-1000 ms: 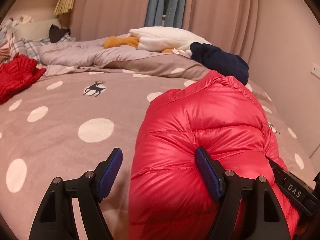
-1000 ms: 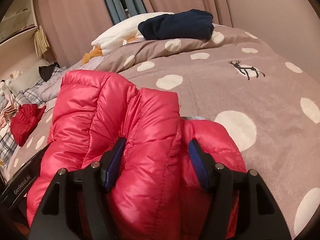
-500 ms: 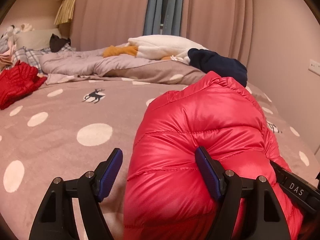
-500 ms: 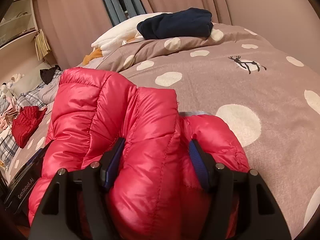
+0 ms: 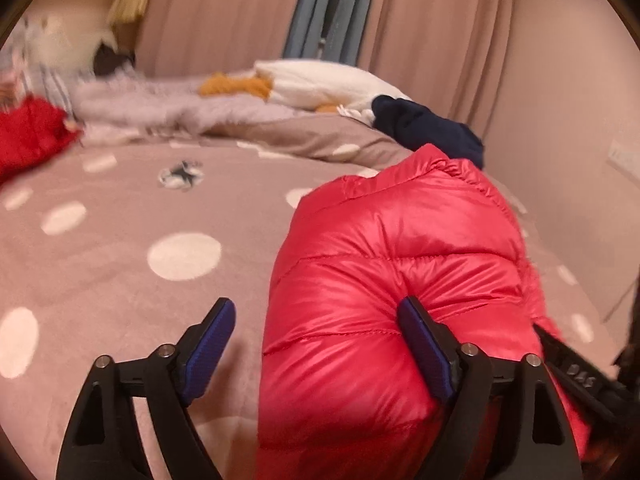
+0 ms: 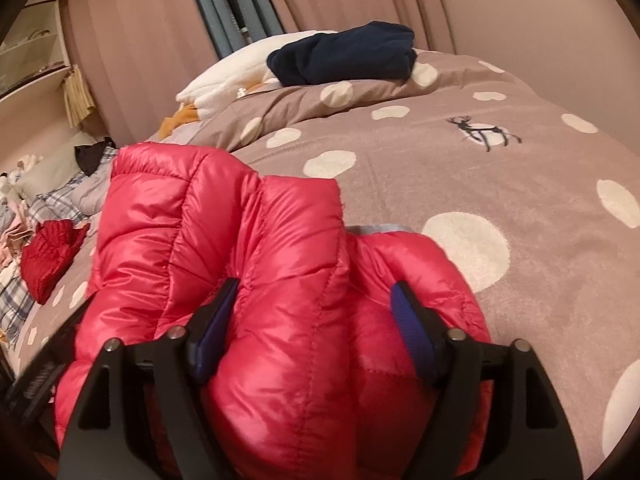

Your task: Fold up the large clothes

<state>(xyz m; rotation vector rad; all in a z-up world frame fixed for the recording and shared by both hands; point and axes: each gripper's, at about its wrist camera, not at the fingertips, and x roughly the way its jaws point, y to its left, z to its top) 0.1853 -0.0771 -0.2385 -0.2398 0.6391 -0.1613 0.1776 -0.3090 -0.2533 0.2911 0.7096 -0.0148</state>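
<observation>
A shiny red puffer jacket (image 5: pixel 392 280) lies bundled on the polka-dot bedspread (image 5: pixel 120 280); it also shows in the right wrist view (image 6: pixel 240 260). My left gripper (image 5: pixel 316 344) has its jaws wide apart. Its right finger (image 5: pixel 424 348) presses into the jacket's side and its left finger (image 5: pixel 208 344) is clear over the bedspread. My right gripper (image 6: pixel 312 328) has its jaws wide apart with the puffy bundle bulging between the blue pads, both touching the fabric. Whether it is clamping the jacket cannot be told.
A folded navy garment (image 6: pixel 348 56) lies on a white pillow (image 6: pixel 240 68) at the bed's head. A red knit garment (image 6: pixel 48 252) and plaid clothes (image 6: pixel 16 300) lie at the left. Curtains (image 5: pixel 224 12) and a wall (image 5: pixel 568 92) stand behind. A shelf (image 6: pixel 32 52) is at far left.
Both grippers and the jacket bundle have shifted slightly; the left view has tilted and blurred. The jaw openings look unchanged.
</observation>
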